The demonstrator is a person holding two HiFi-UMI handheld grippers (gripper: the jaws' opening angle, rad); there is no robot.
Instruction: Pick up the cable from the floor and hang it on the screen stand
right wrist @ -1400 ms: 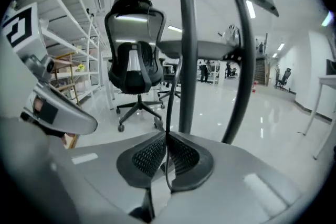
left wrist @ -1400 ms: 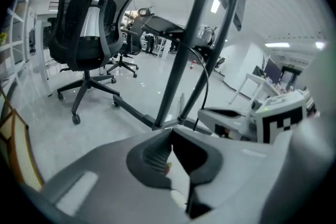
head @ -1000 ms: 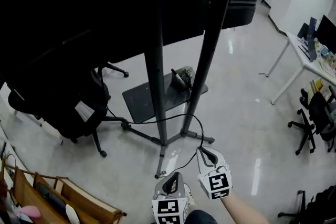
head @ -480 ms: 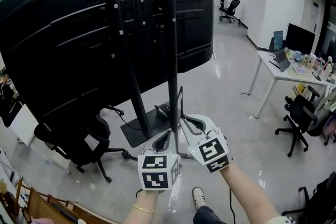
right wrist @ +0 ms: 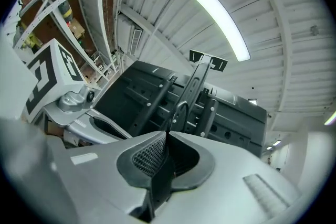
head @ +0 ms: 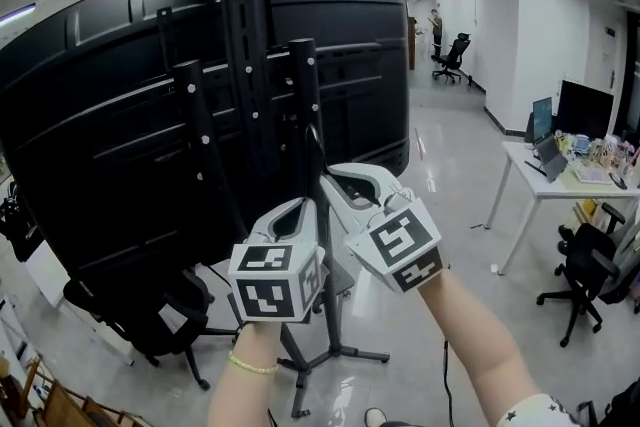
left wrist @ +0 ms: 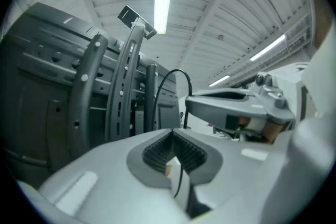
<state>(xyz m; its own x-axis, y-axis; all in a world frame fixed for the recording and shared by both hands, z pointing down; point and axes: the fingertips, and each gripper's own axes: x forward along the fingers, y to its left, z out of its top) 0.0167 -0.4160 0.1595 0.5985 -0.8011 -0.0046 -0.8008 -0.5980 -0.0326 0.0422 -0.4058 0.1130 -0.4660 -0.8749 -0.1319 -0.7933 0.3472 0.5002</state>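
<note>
A thin black cable (left wrist: 177,72) arcs up between my two grippers, in front of the stand's black posts (head: 303,105). My left gripper (head: 300,207) is shut, with the cable running between its pads (left wrist: 181,165). My right gripper (head: 330,177) is shut too, and the cable loop (right wrist: 179,108) rises from its tips. Both grippers are held high and side by side, just short of the uprights behind the big black screen (head: 110,135). The taller middle post (head: 240,25) stands above them. The cable's hanging rest is hidden behind the grippers.
The stand's feet (head: 340,355) spread on the glossy floor below. A black office chair (head: 150,315) sits at lower left. At the right stand a white desk (head: 560,180) and another chair (head: 585,270). A thin lead (head: 445,365) trails on the floor.
Both grippers have risen together from near the floor to the height of the screen's back, carrying the cable. The head view has tilted up with them.
</note>
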